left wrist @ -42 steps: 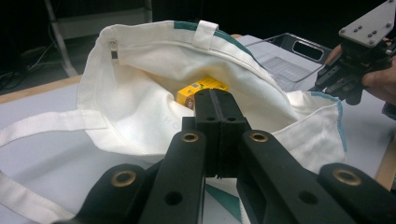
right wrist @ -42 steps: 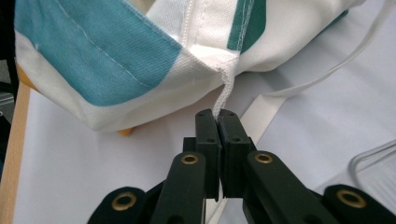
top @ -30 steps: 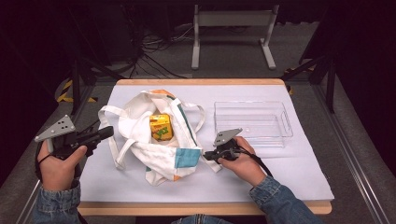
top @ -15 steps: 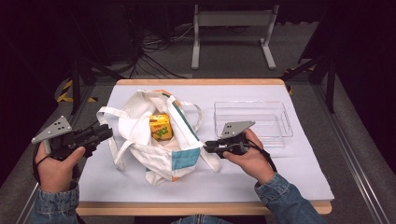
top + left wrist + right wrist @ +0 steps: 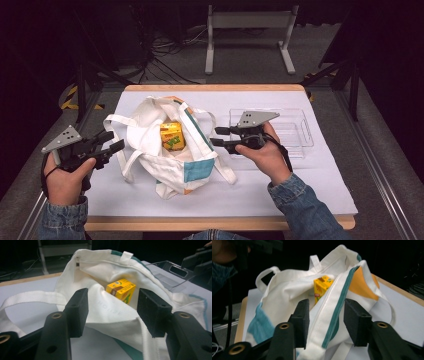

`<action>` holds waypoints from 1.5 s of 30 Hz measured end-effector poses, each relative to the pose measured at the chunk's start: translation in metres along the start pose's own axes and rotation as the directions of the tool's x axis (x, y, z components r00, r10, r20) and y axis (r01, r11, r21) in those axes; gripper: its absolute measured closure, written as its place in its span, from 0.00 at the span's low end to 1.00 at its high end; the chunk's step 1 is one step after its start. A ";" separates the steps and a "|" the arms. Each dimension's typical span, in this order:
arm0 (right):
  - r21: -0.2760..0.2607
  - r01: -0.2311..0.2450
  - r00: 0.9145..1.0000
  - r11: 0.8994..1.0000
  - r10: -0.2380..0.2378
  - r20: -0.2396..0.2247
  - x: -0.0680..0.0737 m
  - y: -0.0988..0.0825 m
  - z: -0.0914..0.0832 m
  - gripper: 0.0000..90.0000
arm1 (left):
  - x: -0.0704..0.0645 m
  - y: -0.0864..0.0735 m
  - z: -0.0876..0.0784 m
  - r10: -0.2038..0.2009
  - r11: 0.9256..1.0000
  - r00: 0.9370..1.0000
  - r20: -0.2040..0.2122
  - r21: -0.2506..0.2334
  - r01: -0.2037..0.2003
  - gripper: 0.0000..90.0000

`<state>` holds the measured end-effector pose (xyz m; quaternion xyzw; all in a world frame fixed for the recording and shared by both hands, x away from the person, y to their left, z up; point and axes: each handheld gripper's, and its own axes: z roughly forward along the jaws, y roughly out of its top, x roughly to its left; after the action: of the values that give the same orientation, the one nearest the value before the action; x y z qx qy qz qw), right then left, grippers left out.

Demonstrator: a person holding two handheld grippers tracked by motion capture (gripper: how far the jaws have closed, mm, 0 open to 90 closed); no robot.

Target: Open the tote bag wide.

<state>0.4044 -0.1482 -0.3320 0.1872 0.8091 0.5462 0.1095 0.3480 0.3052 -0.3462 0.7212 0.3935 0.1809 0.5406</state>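
**Soft cloth bag, stiff yellow carton, both grippers let go**

On the white-covered table (image 5: pixel 300 190) lies a limp cream tote bag (image 5: pixel 150 130), its woven cloth rumpled into folds, with flat webbing handles, a teal edge stripe, a teal patch and an orange panel. Inside its open mouth sits a small yellow carton (image 5: pixel 171 136), box-shaped with sharp corners and glossy printed faces; it carries a brown band and green marks, but the print is too small to read. Faint pale letters show on the bag's inner cloth in the left gripper view, not legible.

At the bag's left side, the left gripper (image 5: pixel 114 141) has just been opening; its matte black block-shaped pads stand apart, with cloth lying between them unpressed. At the bag's right side, the right gripper (image 5: pixel 218 136) has likewise just been opening, the teal-striped hem passing loosely between its pads. Beyond the right hand rests a clear, rigid plastic tray (image 5: pixel 300 131), rectangular with rounded corners.
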 end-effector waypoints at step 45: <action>0.068 0.119 0.988 0.991 -0.125 0.093 -0.013 0.034 0.075 1.00 | -0.013 0.005 0.012 0.067 0.996 0.985 0.159 0.042 -0.074 0.47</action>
<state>0.4514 -0.0794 -0.3296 0.1668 0.8293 0.5034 0.1761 0.3501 0.2872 -0.3440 0.7594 0.3280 0.1328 0.5461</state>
